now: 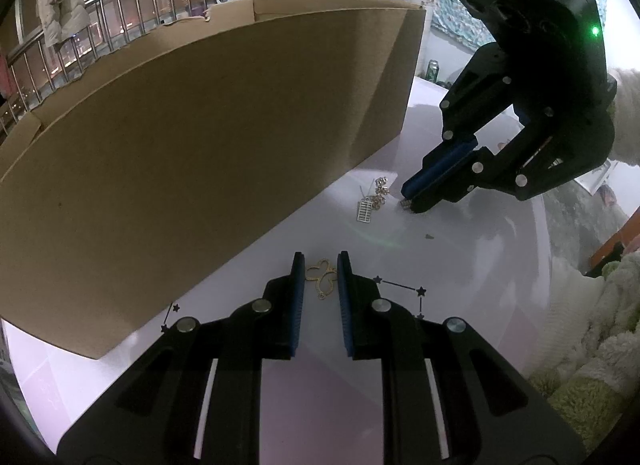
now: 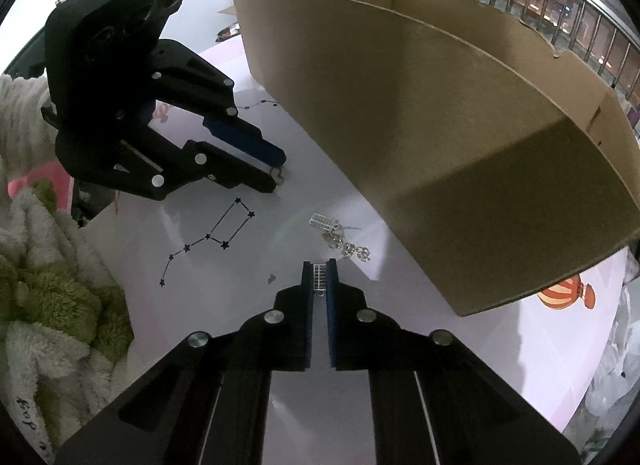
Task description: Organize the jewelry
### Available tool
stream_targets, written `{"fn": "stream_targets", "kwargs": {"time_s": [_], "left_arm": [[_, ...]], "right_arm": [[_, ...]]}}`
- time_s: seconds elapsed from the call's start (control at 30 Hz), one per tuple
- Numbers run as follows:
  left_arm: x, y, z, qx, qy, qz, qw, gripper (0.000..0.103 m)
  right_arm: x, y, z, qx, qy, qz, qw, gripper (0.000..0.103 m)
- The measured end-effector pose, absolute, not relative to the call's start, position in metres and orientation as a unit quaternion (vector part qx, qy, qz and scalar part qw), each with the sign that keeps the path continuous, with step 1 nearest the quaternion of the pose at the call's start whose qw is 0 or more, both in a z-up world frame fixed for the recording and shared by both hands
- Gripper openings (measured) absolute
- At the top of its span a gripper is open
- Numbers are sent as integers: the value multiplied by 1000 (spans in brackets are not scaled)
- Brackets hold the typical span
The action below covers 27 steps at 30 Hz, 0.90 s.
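Observation:
In the left wrist view my left gripper (image 1: 320, 261) is shut on a gold butterfly-shaped pendant (image 1: 321, 278), its blue pads pressing both sides, low over the white table (image 1: 460, 265). My right gripper (image 2: 319, 265) is shut on a small silver ladder-like charm (image 2: 319, 280). A small heap of jewelry (image 2: 344, 239) lies just ahead of it, beside the cardboard box (image 2: 440, 125), with a second silver ladder charm (image 2: 322, 221). The left wrist view shows the same heap (image 1: 374, 201) and the right gripper (image 1: 410, 203) touching down next to it.
The tall box wall (image 1: 200, 125) fills the left and far side. A constellation drawing (image 2: 216, 237) is printed on the table, and a dark speck (image 2: 272, 278) lies near my right fingers. Fleecy green-and-white fabric (image 2: 48, 305) borders the near edge. A green can (image 1: 433, 70) stands far back.

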<state>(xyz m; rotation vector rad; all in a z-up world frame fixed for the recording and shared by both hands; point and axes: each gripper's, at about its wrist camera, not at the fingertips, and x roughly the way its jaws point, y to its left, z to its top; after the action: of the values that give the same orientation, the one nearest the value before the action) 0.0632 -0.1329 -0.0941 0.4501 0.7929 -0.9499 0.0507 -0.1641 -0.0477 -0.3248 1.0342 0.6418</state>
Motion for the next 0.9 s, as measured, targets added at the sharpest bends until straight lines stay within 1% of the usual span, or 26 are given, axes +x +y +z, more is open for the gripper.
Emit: {"fn": "stream_targets", "kwargs": {"time_s": [0.03,0.9], "left_arm": [[63,-132,-94,209,368,-441,792,15],[54,-113,-82,202,353,-439,801,15]], "right_arm": [[48,-165,-46,-156,481,297,810,5],[31,-179,-24,-126,453,274,839,5]]}}
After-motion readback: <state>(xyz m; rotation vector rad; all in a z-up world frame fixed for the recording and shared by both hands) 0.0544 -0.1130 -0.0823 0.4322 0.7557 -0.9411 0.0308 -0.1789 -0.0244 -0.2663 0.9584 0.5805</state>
